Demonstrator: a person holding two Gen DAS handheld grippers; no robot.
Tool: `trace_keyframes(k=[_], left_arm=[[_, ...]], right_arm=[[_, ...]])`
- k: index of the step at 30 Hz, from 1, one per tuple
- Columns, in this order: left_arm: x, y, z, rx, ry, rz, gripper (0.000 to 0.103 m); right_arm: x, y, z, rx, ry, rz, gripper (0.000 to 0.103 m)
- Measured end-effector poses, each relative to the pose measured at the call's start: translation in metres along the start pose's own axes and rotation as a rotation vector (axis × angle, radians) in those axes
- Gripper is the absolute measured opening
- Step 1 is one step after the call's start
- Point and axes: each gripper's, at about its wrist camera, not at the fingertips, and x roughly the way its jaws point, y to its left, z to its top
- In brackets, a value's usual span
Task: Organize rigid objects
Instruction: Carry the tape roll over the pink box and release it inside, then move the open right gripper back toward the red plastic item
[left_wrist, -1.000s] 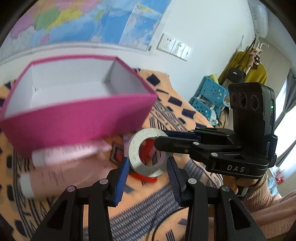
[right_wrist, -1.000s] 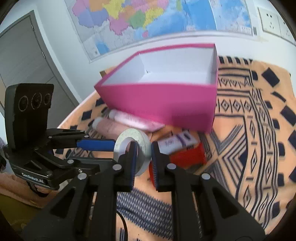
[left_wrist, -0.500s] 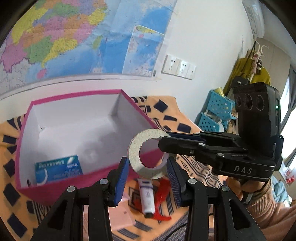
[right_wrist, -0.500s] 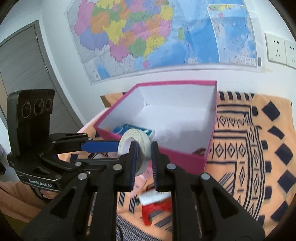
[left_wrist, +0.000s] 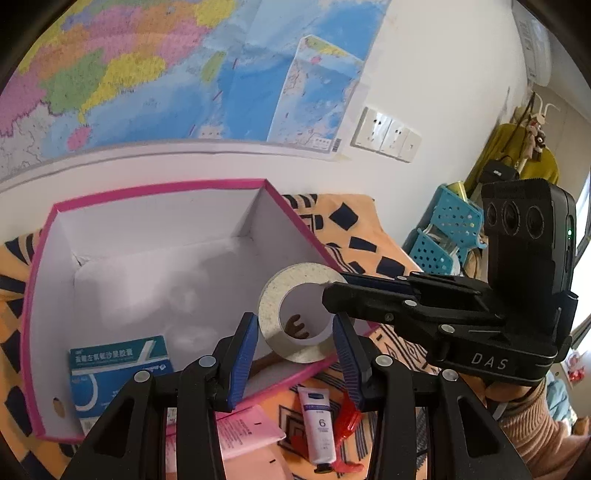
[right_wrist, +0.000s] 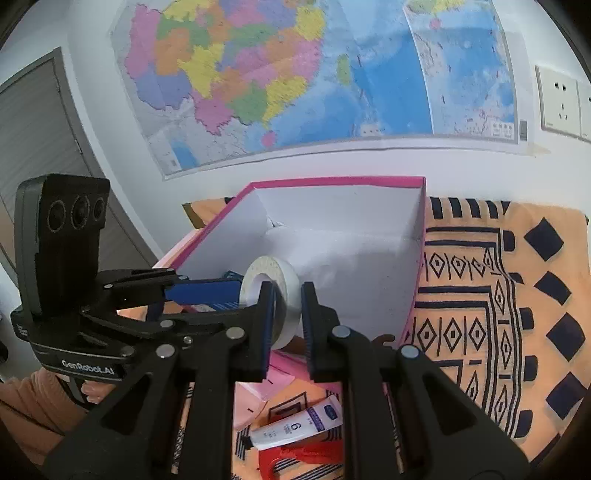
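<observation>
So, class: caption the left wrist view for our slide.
Both grippers hold a tape roll over the open pink box.

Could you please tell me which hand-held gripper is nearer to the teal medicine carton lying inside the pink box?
Left. The left hand-held gripper hangs over the box's near wall beside the teal medicine carton; the right hand-held gripper, clamping the white tape roll, sits farther right.

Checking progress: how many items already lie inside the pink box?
1: a teal-and-white cardboard carton in the near-left corner of the pink box. The tools may hide others.
</observation>
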Motion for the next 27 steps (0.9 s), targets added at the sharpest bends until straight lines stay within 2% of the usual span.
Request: trace_keyframes(k=[10,17,21,27], left_arm=[[0.029,0.008,0.004,-0.026,0.066,0.004,0.042],[0.037,0.007,0.006,-0.028,0.082,0.023,0.042],[0.033,0.007,0.005,-0.032,0.063,0.048,0.042],[0.005,0.003,-0.005,-0.011,-0.017,0.056,0.044]], right_arm=[[0.020,-0.023,-0.004,0.063,0.051,-0.018,0.016],[0.024,-0.030,-0.006,0.087,0.082,-0.056,0.017],[0.020,-0.033,-0.007,0.103,0.075,-0.086,0.017],[-0.005,-0.028,-0.014,0.090,0.024,-0.088,0.021]])
